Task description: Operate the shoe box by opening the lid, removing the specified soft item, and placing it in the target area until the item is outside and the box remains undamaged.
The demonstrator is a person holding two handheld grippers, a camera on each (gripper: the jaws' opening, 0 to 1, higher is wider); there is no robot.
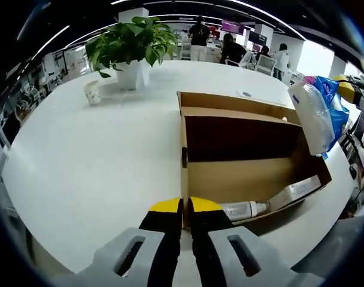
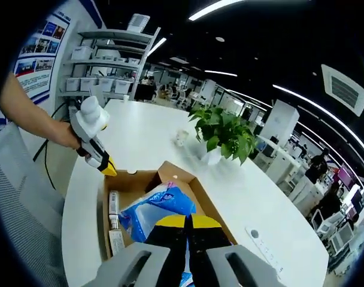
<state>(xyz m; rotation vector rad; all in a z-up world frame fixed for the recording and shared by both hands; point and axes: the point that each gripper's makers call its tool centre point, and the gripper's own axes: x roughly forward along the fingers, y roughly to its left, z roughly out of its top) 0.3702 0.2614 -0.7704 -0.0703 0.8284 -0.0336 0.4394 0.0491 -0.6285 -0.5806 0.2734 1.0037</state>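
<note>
Left gripper (image 1: 185, 206): jaws shut, yellow tips pinching near wall of open cardboard shoe box (image 1: 242, 179) | right gripper (image 2: 188, 222): jaws clamped on blue-and-white soft pack (image 2: 155, 209), held above box | bottle (image 1: 245, 210) lying inside box, just right of left tips | potted plant (image 1: 133, 48) well beyond on white table (image 1: 92, 161)

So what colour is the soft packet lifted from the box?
Blue and white packet, clearest in the right gripper view.

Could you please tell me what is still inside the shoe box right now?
Inside the shoe box, a bottle and a flat packet lie along its near wall. The far corner stays in shadow.
</note>
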